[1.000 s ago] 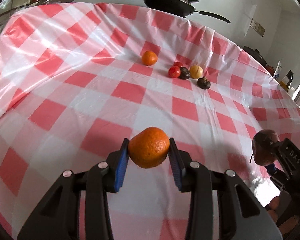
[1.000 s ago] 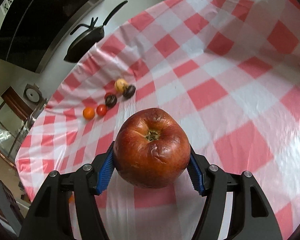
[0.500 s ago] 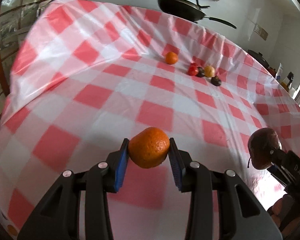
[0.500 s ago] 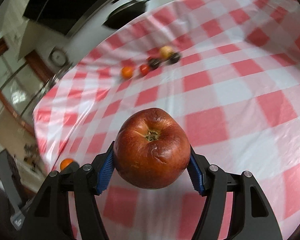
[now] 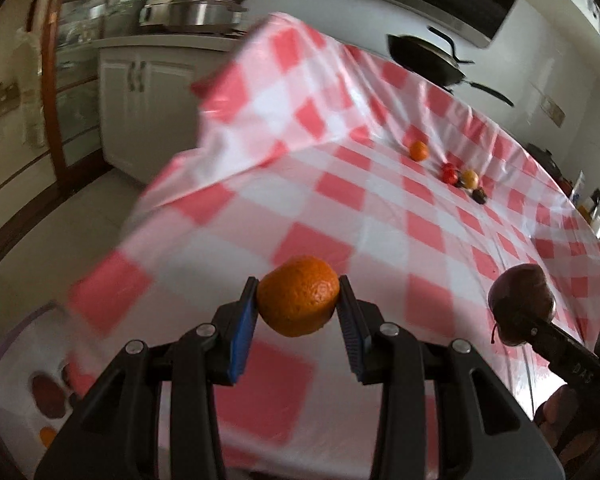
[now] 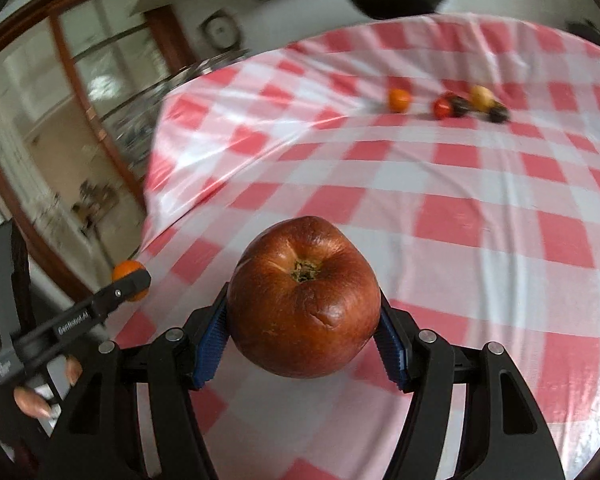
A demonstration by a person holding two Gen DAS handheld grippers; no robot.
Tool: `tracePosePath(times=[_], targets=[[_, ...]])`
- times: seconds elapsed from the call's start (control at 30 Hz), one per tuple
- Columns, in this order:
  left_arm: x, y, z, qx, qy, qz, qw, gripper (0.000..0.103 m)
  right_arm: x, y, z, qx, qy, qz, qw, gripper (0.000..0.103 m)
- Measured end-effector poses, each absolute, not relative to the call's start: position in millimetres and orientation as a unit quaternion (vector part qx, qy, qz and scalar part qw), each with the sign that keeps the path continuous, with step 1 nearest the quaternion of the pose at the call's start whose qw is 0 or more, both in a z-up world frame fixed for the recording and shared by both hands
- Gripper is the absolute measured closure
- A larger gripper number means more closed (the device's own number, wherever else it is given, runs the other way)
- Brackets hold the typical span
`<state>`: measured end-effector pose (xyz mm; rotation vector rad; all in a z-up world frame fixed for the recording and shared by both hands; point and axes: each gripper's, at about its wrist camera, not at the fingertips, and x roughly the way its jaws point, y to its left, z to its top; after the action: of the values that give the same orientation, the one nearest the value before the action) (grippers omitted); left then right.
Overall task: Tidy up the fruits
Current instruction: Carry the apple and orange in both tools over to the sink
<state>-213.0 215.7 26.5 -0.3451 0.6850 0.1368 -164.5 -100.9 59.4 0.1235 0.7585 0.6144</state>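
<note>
While the left gripper (image 5: 298,308) pinches an orange (image 5: 299,295) between its blue fingers (image 5: 242,332) at lower centre, the right gripper (image 6: 304,322) clamps a wrinkled red apple (image 6: 303,297). Both hang over a bench draped in a red-and-white checked cloth (image 5: 380,208). Small fruits (image 5: 452,170) cluster at upper right, near a black pan (image 5: 424,60). White cabinets (image 5: 140,92) and pale floor tiles fill the left.

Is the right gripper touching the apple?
Touching. The right wrist view shows the right gripper with both blue pads pressed against the apple's sides.
</note>
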Motion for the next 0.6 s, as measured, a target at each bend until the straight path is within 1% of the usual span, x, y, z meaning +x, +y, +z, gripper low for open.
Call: tracePosePath(times=[0.2,0.4,0.6], targets=[[-262.1,250.6,31.8,-0.142,0.311,0.116,0.932,0.064,-191.3,-55.2,63.5,0.001,0.352,0.360,0.864,0.040],[-298.4,283.0,25.5,-0.109,0.316,0.173,0.927,0.064,-230.9,-3.4,62.9,-0.077,0.335,0.445,0.827,0.040],[-324.9,325.4,0.1,-0.133,0.338,0.219,0.906,0.064,-269.8,41.0,52.2,-0.135,0.329,0.523,0.774,0.040]])
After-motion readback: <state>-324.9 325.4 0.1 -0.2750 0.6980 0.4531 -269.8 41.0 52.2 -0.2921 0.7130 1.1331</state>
